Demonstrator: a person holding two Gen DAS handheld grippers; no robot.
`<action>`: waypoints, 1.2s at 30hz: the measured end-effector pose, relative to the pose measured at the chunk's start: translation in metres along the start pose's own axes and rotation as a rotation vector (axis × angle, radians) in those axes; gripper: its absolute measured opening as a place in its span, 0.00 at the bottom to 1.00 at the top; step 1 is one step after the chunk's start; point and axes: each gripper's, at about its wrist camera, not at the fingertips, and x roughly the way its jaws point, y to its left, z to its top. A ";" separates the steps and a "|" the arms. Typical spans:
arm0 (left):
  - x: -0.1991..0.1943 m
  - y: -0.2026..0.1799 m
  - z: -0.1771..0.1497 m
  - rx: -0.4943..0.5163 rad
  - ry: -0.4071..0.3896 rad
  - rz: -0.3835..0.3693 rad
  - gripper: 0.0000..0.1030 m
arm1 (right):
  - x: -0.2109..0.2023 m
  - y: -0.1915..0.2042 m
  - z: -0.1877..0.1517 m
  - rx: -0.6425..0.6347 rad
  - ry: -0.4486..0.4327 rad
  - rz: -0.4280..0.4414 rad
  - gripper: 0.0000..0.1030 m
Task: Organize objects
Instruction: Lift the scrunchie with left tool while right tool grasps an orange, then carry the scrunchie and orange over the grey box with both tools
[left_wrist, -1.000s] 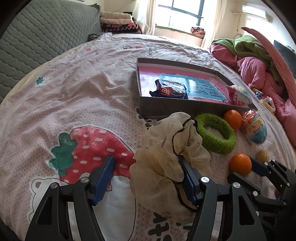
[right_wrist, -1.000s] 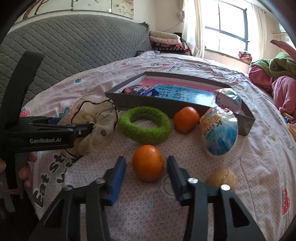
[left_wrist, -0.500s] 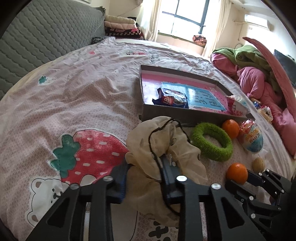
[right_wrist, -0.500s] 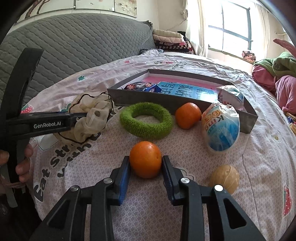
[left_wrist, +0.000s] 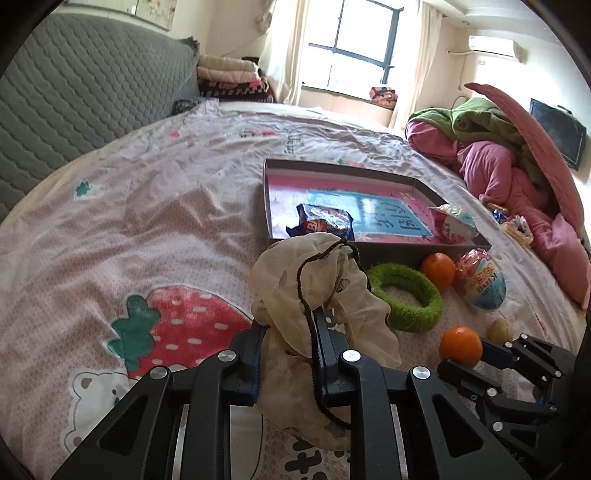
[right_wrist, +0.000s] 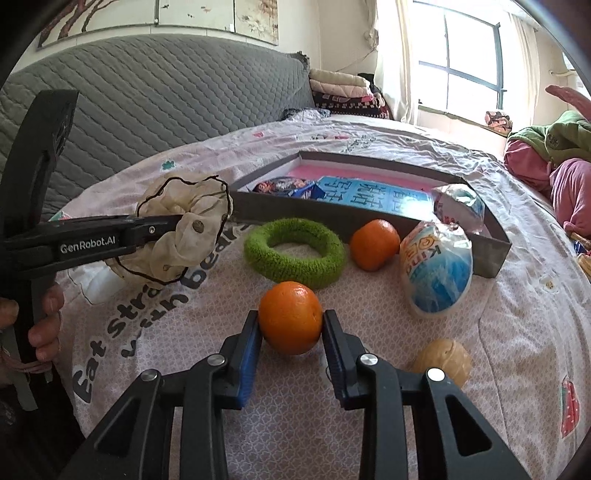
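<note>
Since the moment before, both pairs of tongs have risen: the cream scrunchie (left_wrist: 314, 291) now hangs clear of the bed, and the near orange (right_wrist: 290, 316) sits higher between its pads than it did.

On the left, the left tongs (left_wrist: 290, 334) are pinching the cream scrunchie, whose gauzy folds and dark cord trim spill over and below the two fingers. In the right wrist view the same tongs (right_wrist: 181, 223) reach in from the left edge, with the scrunchie (right_wrist: 183, 232) bunched at their tip above the pink bedspread (right_wrist: 517, 332).

Moving right, a fuzzy green ring (right_wrist: 294, 252) lies flat on the bedspread, just in front of the grey tray (right_wrist: 491, 251). Inside the tray lie a blue snack packet (left_wrist: 325, 221) near its front left and a wrapped sweet (right_wrist: 458, 207) at its right end.

In the middle foreground, the right tongs (right_wrist: 291, 332) are pressed onto the near orange from both sides. Behind it, a second orange (right_wrist: 373, 243) rests against the tray's front wall. Just to its right a foil-wrapped egg (right_wrist: 436, 271) leans beside the tray. Further right and nearer, a walnut (right_wrist: 443, 360) lies on the bedspread, beside the right finger.
</note>
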 end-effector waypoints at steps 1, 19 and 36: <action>-0.001 0.000 0.000 0.001 -0.003 0.001 0.21 | -0.002 -0.001 0.000 0.002 -0.007 0.001 0.33; -0.020 -0.023 -0.003 0.096 -0.088 -0.003 0.21 | -0.016 0.000 0.008 0.003 -0.090 -0.005 0.33; -0.038 -0.033 0.003 0.116 -0.152 -0.022 0.22 | -0.033 -0.009 0.024 0.028 -0.163 -0.027 0.33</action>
